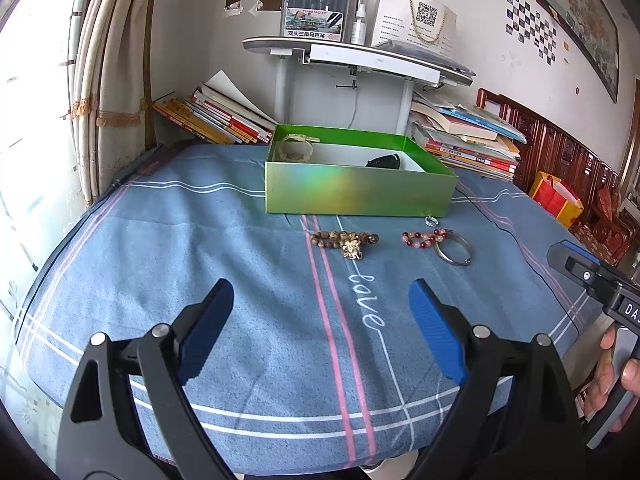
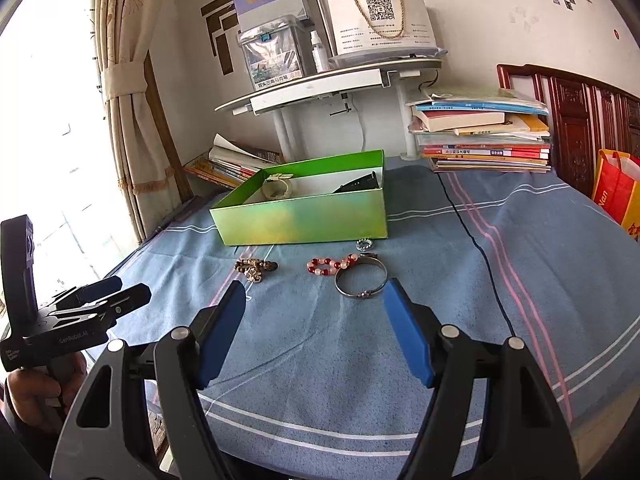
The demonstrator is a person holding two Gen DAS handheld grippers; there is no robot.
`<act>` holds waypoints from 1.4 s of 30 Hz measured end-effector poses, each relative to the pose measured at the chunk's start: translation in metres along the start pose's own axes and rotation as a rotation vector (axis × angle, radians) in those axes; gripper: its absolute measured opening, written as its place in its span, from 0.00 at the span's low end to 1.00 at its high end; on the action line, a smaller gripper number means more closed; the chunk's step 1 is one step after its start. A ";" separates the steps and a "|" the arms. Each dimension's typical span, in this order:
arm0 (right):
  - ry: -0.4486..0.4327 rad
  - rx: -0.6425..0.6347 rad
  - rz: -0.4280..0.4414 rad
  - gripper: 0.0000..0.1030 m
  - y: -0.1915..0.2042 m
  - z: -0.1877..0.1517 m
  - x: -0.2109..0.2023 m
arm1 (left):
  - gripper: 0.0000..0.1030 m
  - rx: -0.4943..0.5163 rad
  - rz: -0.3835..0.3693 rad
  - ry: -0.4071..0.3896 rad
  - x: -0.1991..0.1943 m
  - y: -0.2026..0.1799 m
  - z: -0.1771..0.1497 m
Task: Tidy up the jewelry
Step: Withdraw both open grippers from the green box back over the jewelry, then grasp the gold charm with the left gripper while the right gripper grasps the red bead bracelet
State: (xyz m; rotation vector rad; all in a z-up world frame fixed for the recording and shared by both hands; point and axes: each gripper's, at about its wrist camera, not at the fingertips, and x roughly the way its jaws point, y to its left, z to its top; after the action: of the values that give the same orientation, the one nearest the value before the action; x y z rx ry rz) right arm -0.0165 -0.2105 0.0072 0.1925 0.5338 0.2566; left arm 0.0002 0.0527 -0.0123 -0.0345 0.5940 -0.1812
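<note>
The blue woven cloth cover (image 1: 224,240) on the table looks matt and slightly fuzzy, with pink and white stripes. The green cardboard box (image 1: 356,190) has a glossy, iridescent foil finish outside and plain white paper inside. The thin silver metal bangle (image 2: 361,281) is smooth and shiny. The red and pale pink bead bracelet (image 2: 331,265) looks polished and glassy; the brown bead bracelet (image 1: 345,240) appears duller, with a gold-coloured metallic charm. The left gripper (image 1: 322,330) has matt black plastic arms and blue ribbed pads (image 1: 438,330).
</note>
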 end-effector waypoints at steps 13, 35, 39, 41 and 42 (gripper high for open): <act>0.019 0.017 -0.001 0.68 -0.003 -0.002 0.007 | 0.86 -0.007 -0.013 0.021 0.008 0.000 -0.001; 0.081 0.043 0.017 0.68 -0.021 -0.006 0.035 | 0.55 0.087 -0.047 0.206 0.115 -0.031 0.029; 0.097 0.044 0.022 0.68 -0.027 -0.004 0.043 | 0.44 0.086 -0.049 0.262 0.140 -0.035 0.031; 0.099 0.043 0.022 0.68 -0.029 -0.002 0.046 | 0.41 0.077 -0.050 0.290 0.150 -0.035 0.031; 0.100 0.043 0.022 0.68 -0.031 -0.001 0.047 | 0.39 0.073 -0.053 0.301 0.155 -0.035 0.031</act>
State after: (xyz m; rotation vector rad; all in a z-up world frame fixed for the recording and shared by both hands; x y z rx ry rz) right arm 0.0284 -0.2258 -0.0234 0.2285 0.6367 0.2770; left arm 0.1381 -0.0098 -0.0699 0.0491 0.8865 -0.2618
